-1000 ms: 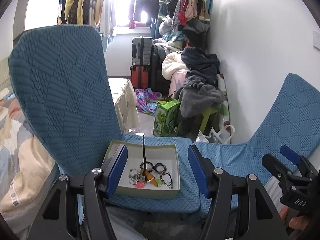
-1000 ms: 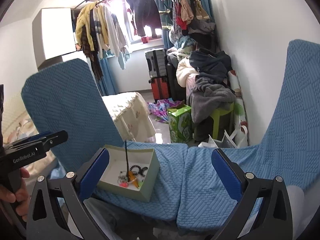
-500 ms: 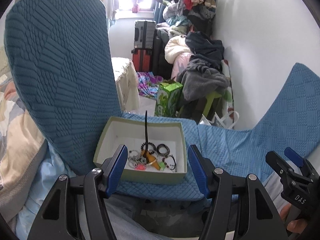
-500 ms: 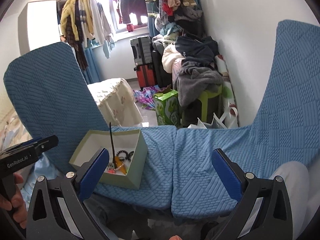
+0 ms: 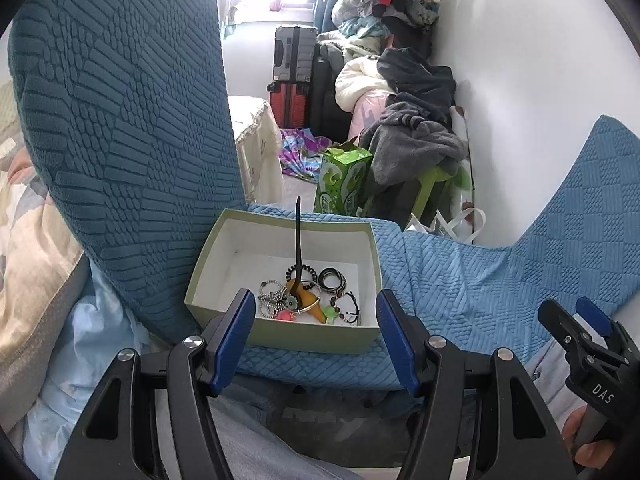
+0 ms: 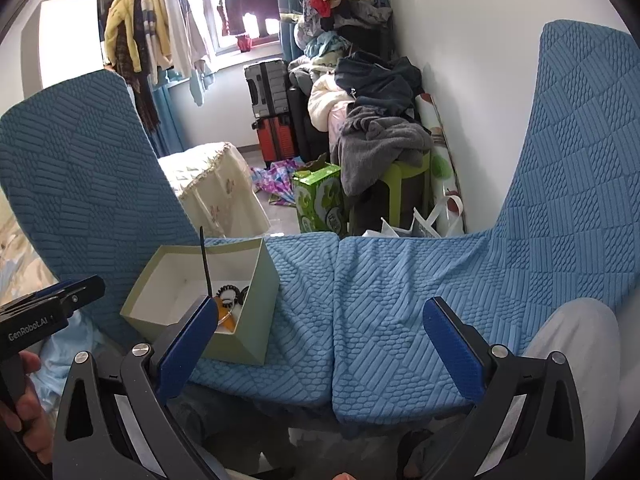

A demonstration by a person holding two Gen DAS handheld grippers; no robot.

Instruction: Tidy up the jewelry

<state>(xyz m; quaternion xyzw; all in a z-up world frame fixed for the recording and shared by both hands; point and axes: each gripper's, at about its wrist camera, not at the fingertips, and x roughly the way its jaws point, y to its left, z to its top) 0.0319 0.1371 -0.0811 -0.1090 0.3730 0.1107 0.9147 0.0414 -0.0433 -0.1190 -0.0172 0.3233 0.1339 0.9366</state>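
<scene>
Left tool [image 5: 316,334]: released, nothing between its blue pads, low centre of frame, just before the box. Right tool [image 6: 320,338]: released, over bare blue cushion [image 6: 380,300]. Green box [image 5: 280,338]: centre frame, on the cushion. Contents: jewelry pile [image 5: 308,294], possibly bracelets and chains; upright black stick [image 5: 298,236].
</scene>
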